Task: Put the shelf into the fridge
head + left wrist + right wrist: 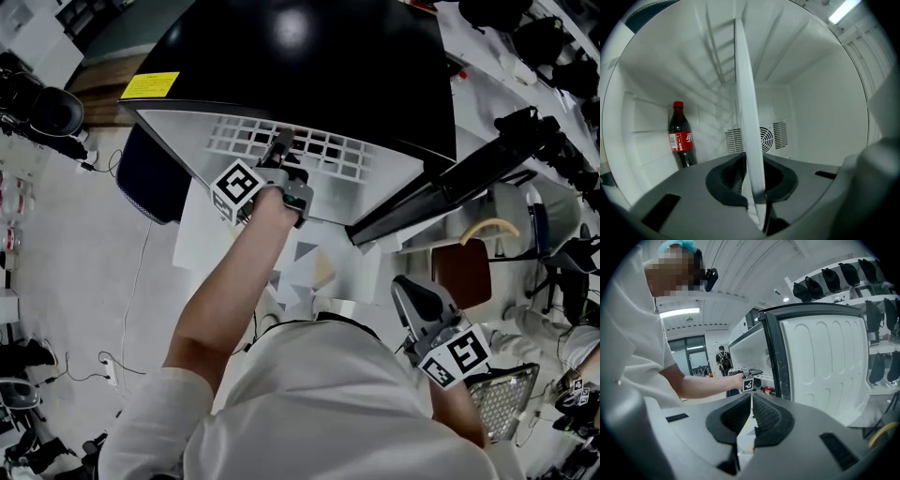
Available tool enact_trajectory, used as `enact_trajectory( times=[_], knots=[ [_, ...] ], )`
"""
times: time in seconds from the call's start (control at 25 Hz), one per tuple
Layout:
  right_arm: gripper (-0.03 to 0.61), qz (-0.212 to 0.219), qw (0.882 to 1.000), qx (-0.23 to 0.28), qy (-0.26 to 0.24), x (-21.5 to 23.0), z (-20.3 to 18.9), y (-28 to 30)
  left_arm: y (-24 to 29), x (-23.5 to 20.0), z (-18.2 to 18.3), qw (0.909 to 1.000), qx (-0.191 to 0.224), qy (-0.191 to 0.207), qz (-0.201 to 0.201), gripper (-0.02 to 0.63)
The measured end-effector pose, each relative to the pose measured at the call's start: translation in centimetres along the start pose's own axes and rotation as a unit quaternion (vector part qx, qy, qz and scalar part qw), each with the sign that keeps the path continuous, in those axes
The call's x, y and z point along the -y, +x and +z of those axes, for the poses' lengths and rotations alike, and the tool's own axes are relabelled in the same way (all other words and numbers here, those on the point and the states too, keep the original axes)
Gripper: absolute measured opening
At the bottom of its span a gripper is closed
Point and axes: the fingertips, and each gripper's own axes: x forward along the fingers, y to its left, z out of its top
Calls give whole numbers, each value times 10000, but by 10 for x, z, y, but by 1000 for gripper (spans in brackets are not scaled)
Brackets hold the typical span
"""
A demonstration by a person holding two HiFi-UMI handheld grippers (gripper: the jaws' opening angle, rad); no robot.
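Inside the fridge (309,56), a cola bottle (680,135) stands at 9 o'clock against the left wall. The left gripper (757,190) pinches the white shelf (747,117) edge-on, a fan vent (765,138) behind. At 4 o'clock, the right gripper (411,292) hangs empty, jaws nearly together, beside the open door (825,366).

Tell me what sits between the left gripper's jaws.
The white shelf, seen edge-on and clamped by the left gripper; the left gripper view shows it.
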Motion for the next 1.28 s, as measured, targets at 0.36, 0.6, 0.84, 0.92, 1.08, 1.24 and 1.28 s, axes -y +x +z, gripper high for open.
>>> enact_trajectory(
  times=[0.36, 0.6, 0.84, 0.92, 1.08, 1.24, 1.28],
  knots=[
    [23, -117, 9999, 121, -34, -23, -2, -6, -23, -3, 4, 9968, -74, 759, 251, 135],
    [25, -170, 9997, 186, -75, -43, -2, -6, -57, -2, 8, 9947, -153, 969, 312, 155],
    [23, -245, 9991, 319, -149, -64, 0, -5, -110, 3, 9, 9890, -378, 1377, 394, 153],
    [21, -250, 9990, 337, -173, -74, -1, -3, -127, 8, 5, 9855, -527, 1569, 365, 149],
    [17, -231, 9988, 386, -189, -97, -6, 2, -166, 23, -5, 9728, -909, 2120, 230, 124],
    [11, -238, 9985, 450, -210, -123, -10, 6, -209, 47, -19, 9423, -1446, 3020, 0, 82],
    [11, -236, 9984, 465, -205, -128, -11, 7, -220, 55, -23, 9317, -1590, 3266, -80, 69]
  ],
)
